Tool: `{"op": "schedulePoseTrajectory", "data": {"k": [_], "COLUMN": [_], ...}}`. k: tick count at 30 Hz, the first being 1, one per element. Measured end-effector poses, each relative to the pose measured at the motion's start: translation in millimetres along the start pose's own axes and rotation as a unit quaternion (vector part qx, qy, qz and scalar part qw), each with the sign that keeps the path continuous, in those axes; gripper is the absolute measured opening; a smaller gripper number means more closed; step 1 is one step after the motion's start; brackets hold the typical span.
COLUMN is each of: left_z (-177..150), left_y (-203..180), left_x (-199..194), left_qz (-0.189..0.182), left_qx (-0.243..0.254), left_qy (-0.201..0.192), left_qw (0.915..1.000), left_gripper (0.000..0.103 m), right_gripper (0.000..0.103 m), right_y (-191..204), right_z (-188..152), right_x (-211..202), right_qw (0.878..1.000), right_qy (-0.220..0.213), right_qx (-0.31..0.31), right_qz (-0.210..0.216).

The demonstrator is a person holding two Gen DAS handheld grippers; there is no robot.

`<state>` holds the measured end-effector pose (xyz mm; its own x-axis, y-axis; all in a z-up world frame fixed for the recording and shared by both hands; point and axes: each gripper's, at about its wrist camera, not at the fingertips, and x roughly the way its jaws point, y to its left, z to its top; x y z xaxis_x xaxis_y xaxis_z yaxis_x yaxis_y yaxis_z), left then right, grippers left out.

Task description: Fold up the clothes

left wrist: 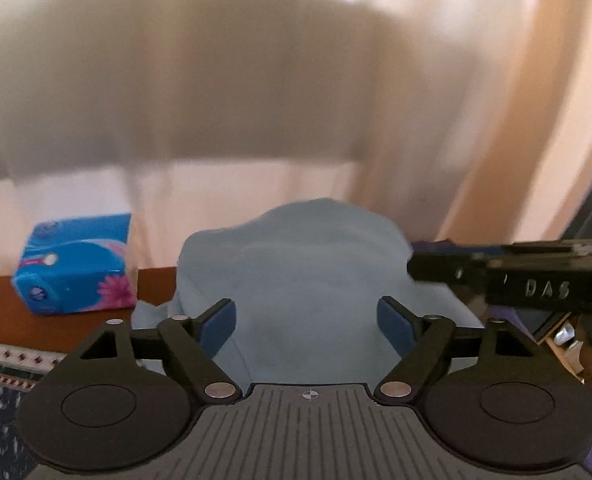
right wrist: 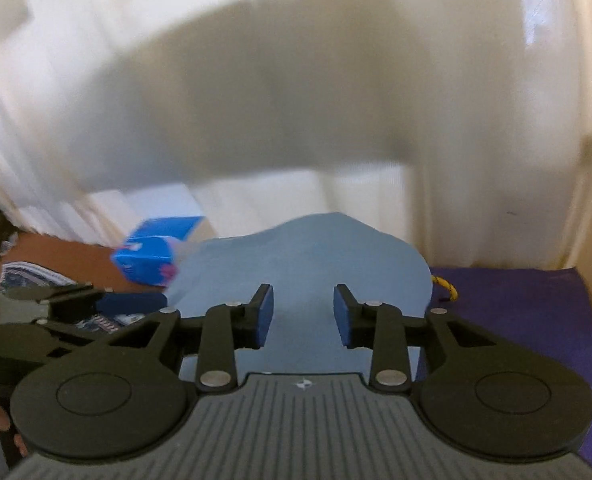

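A light blue garment [left wrist: 296, 264] lies in a rounded heap ahead of both grippers. In the left wrist view my left gripper [left wrist: 307, 322] stands open just above its near part, blue pads spread wide with nothing between them. The right gripper's black body [left wrist: 536, 276] reaches in from the right at the garment's right edge. In the right wrist view the same blue garment [right wrist: 308, 256] fills the centre, and my right gripper [right wrist: 303, 316] is open over it, pads apart and empty. The left gripper [right wrist: 56, 304] shows at the left edge.
A blue tissue pack [left wrist: 76, 264] with pink flowers sits on the brown wooden surface [left wrist: 0, 320] left of the garment, tissue pack [right wrist: 152, 256]. Pale curtains [left wrist: 256, 100] hang close behind. A purple cloth [right wrist: 516, 320] covers the right side, with a yellow-black cord [right wrist: 446, 286] at the garment's edge.
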<state>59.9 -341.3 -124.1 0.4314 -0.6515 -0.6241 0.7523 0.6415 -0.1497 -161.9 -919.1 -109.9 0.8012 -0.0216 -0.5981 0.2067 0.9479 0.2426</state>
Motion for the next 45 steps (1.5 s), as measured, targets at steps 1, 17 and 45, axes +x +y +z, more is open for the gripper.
{"op": "schedulePoseTrajectory", "data": {"k": [1,17,45], "left_z": [-10,-67,-53], "left_y": [-3,8,5], "left_x": [-3,-54,-75], "left_qz": [0.0,0.034,0.078], "left_qx": [0.009,0.002,-0.049], "left_qy": [0.001,-0.028,0.004], "left_qw": [1.0,0.999,0.9957], "left_gripper": [0.089,0.091,0.082], "right_gripper": [0.038,0.042,0.037], "right_y": [5,26,41], "right_z": [-9,-59,-71], "right_x": [-11,-61,-87], "right_qw": [1.0,0.999,0.999], "right_qy": [0.0,-0.022,-0.024], "right_qx": [-0.008,-0.003,0.006], "right_qz": [-0.002,-0.038,-0.047]}}
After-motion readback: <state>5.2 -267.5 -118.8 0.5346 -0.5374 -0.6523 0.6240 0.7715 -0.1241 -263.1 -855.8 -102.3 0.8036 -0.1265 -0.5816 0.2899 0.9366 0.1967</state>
